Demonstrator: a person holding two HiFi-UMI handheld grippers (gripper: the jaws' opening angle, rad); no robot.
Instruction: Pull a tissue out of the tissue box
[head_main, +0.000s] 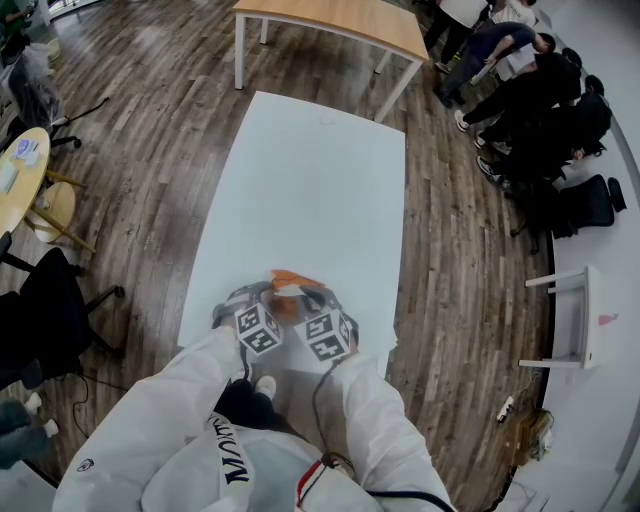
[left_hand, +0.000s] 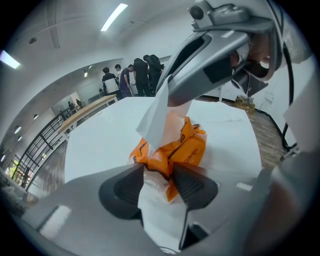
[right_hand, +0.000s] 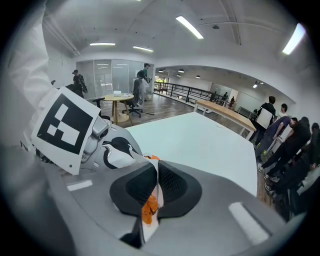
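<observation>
Orange tissue pack (left_hand: 184, 147) sits at the table's (head_main: 300, 170) six o'clock edge, my left gripper (left_hand: 159, 174) pinching its wrapper, my right gripper (right_hand: 156, 182) clamped on the white tissue (left_hand: 156, 112); pull crooked and the sheet could tear, or the light pack slip free

White table (head_main: 300, 180) on wood floor (head_main: 150, 120); orange tissue pack (head_main: 290, 281) at its near edge.

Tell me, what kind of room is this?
Probably an open-plan office or lab space: a long white table, a wooden desk, a black office chair on plank flooring, and ceiling strip lights.
</observation>
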